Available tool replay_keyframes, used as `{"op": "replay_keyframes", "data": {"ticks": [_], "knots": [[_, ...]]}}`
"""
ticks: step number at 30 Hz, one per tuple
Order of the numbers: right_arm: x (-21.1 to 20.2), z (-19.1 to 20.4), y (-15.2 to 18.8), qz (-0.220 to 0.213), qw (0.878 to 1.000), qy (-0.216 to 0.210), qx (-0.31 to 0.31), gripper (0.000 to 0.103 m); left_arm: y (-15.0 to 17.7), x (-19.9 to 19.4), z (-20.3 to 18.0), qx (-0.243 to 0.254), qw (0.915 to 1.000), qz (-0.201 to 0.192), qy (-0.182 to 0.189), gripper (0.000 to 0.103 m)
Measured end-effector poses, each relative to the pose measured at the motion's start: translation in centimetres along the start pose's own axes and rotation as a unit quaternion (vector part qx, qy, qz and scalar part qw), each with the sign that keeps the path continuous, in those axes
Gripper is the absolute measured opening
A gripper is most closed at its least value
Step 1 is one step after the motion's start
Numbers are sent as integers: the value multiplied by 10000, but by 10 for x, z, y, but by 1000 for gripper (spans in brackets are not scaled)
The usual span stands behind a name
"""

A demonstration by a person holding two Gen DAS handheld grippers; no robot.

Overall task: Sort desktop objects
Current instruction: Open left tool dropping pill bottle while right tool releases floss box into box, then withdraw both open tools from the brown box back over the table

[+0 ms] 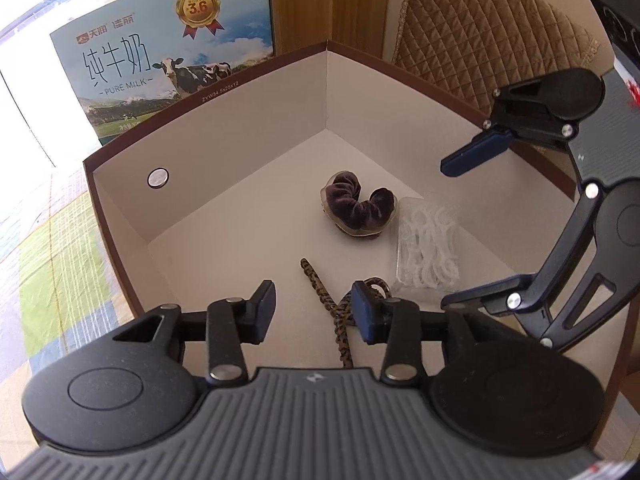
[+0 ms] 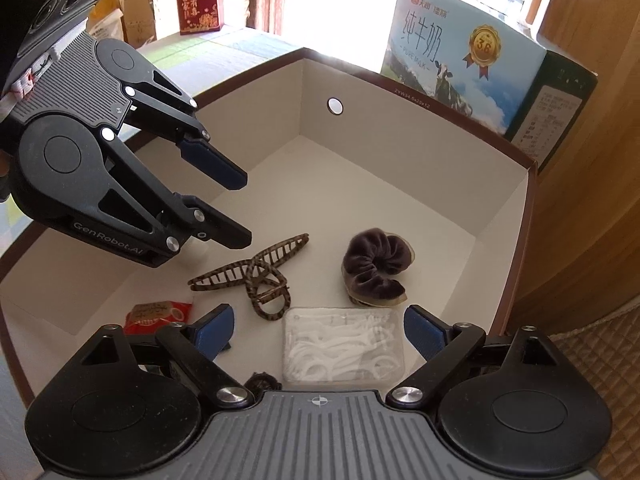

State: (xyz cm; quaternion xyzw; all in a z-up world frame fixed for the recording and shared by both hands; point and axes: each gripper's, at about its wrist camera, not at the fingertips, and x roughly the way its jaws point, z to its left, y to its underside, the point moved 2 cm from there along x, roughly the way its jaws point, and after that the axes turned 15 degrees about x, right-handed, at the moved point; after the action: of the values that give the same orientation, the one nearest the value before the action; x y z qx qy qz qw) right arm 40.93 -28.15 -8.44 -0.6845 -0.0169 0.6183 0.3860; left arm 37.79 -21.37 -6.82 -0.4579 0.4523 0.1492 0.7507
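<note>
Hair claw: we see the leopard-print clip lying on the box floor at about 10 o'clock from the floss case, its long toothed arm pointing toward 2 o'clock; nothing grips it.
Scrunchie: we find the dark velvet band curled at about 1 o'clock from the floss case, close to it, also on the floor.
Floss case: we see a clear case of white floss picks lying flat, between the right gripper's fingers in that camera's view.
Red packet: we spot it at 9 o'clock from the floss case, partly hidden behind a finger.
Box: brown-rimmed and pale inside, it holds all four things.
Left gripper: we see its fingers spread apart and empty, hanging above the clip.
Right gripper: we see its fingers wide apart and empty, hanging over the floss case.
Milk carton: it stands just behind the box's far wall.
</note>
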Motion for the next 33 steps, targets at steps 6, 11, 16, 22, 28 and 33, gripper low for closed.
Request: {"op": "replay_keyframes", "data": {"ticks": [6,11,16,22,28,33], "knots": [[-14,6,4,-157,9997,-45,185,90,4,-20,-1,-223,9997,-100,-50,42],[-30,11,7,-344,9986,-85,401,90,7,-42,-2,-341,9991,-213,-153,52],[-44,16,10,-542,9962,-78,670,92,11,-65,-2,-475,9980,-367,-214,57],[-61,23,16,-741,9922,-6,1004,97,19,-95,-1,-649,9955,-605,-344,68],[-78,35,25,-996,9850,128,1403,100,32,-126,2,-851,9920,-782,-509,78],[-89,48,29,-1182,9773,254,1738,101,47,-152,5,-1000,9887,-895,-666,85]]}}
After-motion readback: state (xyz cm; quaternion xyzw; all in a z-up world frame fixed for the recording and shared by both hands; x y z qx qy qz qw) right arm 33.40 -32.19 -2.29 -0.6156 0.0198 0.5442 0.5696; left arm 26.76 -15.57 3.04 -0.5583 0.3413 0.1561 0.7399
